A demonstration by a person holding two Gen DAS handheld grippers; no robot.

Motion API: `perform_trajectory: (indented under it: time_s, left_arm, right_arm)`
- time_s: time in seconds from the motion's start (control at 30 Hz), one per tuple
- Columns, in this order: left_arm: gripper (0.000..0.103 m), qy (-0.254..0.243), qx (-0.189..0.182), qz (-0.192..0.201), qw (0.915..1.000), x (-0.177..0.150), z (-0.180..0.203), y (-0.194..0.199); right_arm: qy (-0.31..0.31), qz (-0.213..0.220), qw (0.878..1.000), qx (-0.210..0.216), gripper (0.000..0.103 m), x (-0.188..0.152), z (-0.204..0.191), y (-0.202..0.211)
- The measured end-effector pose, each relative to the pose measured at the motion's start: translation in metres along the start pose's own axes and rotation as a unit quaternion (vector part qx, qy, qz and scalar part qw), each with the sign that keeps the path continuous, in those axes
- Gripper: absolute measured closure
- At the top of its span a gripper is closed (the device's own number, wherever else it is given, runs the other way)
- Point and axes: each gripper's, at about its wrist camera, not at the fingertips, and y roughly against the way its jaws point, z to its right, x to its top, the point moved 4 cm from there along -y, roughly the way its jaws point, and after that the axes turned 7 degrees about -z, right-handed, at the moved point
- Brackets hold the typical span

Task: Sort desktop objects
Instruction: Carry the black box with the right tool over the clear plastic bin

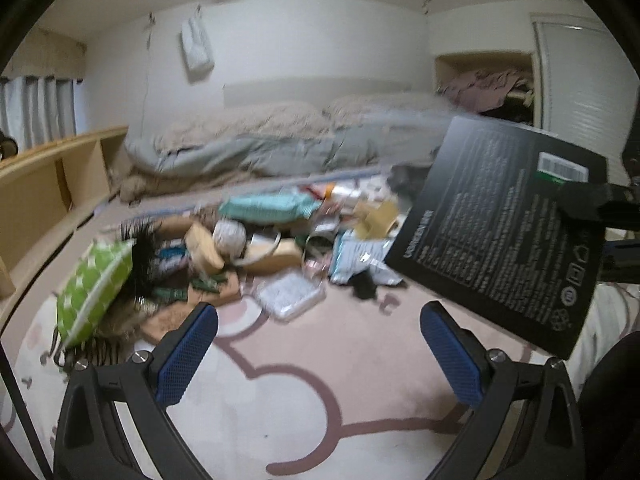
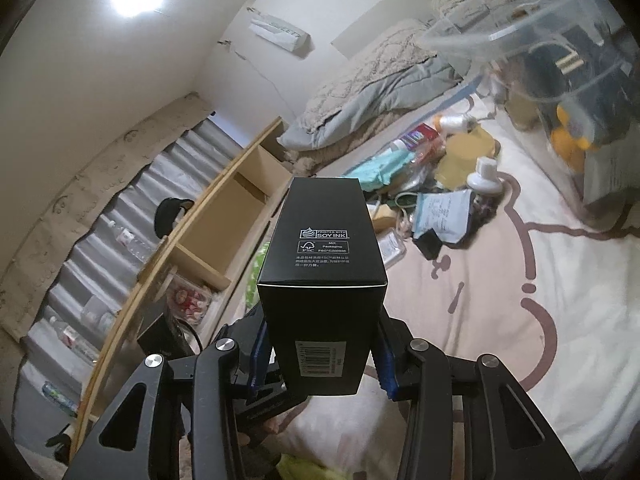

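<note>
Right gripper (image 2: 320,354) clamps a black box (image 2: 322,264) at its lower end, centre frame, lifted clear of the mat; stiff, smooth cardboard, probably light, so a grip across the flat sides suits. Left gripper (image 1: 320,344) gapes empty, bottom centre

1. The left wrist camera sits just behind the left gripper (image 1: 319,350), low over the pink rug (image 1: 304,392), facing the bed (image 1: 280,148).
2. The right wrist camera looks along the black box (image 2: 324,264), tilted, toward the wooden shelf (image 2: 236,216).
3. Both views share the clutter pile (image 1: 272,240).
</note>
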Motion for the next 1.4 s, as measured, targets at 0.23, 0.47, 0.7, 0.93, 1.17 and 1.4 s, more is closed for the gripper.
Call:
perform_trajectory:
  time_s: [0.23, 0.47, 0.7, 0.93, 1.17, 1.4]
  left_arm:
    - [0.002, -0.014, -0.025, 0.053, 0.9982, 0.019, 0.012, 0.027]
    - [0.002, -0.019, -0.058, 0.100, 0.9931, 0.063, 0.035, 0.044]
    - [0.002, -0.038, -0.086, 0.128, 0.9874, 0.116, 0.073, 0.043]
    - [0.002, -0.050, -0.089, 0.125, 0.9869, 0.164, 0.113, 0.023]
    - [0.002, -0.016, -0.106, 0.106, 0.9885, 0.210, 0.140, -0.013]
    - [0.001, 0.023, -0.121, 0.062, 0.9904, 0.228, 0.146, -0.059]
  right_arm:
    - [0.023, 0.002, 1.000, 0.008, 0.059, 0.009, -0.015, 0.028]
    - [0.056, 0.023, 0.998, 0.003, 0.059, 0.035, -0.030, 0.073]
    - [0.073, 0.059, 0.995, -0.016, 0.059, 0.070, -0.031, 0.121]
    - [0.072, 0.081, 0.993, -0.046, 0.059, 0.112, -0.016, 0.154]
    - [0.068, 0.103, 0.989, -0.082, 0.059, 0.162, -0.002, 0.170]
    - [0.015, 0.118, 0.986, -0.115, 0.059, 0.220, 0.033, 0.163]
